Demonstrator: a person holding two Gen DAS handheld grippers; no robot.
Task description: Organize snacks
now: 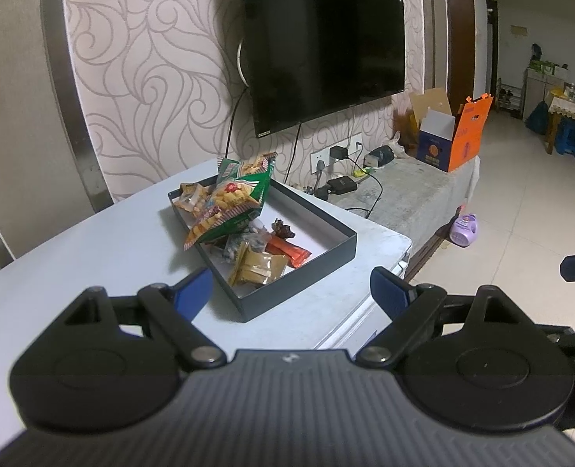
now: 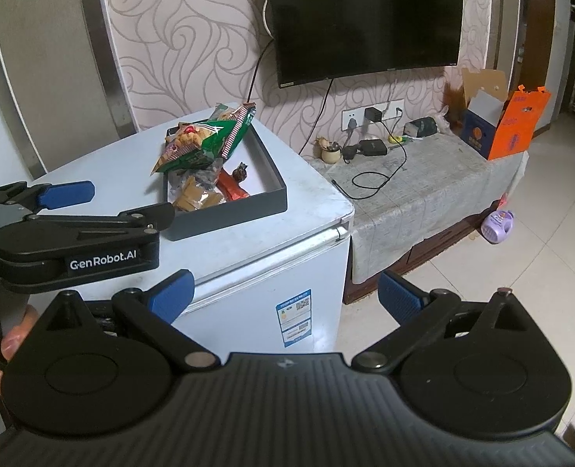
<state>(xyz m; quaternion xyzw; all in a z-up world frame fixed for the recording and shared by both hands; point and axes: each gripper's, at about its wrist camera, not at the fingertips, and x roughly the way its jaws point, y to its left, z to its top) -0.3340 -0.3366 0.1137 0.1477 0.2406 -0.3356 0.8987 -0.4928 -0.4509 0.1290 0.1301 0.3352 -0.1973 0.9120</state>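
A dark shallow box [image 1: 322, 268] [image 2: 232, 216] with a white floor stands on top of a small white fridge [image 1: 92, 249] [image 2: 271, 272]. Snacks fill its left half: a big green bag [image 1: 234, 202] [image 2: 197, 144] leaning on the pile, tan packets [image 1: 258, 268] [image 2: 196, 198], an orange-red stick [image 1: 289, 253] [image 2: 232, 190] and a small dark wrapped sweet [image 1: 283, 229] [image 2: 241, 173]. My left gripper [image 1: 291, 292] hangs open just short of the box's near corner, nothing between its blue pads. My right gripper [image 2: 285, 295] is open too, lower, off the fridge's front.
A wall TV [image 1: 322, 43] hangs behind. To the right a low cloth-covered bench [image 2: 423, 186] carries cables, a charger and an open orange-and-blue carton [image 2: 505, 124]. A purple toy [image 2: 497, 225] lies on the tiled floor. The left gripper's body [image 2: 73, 241] crosses the right wrist view.
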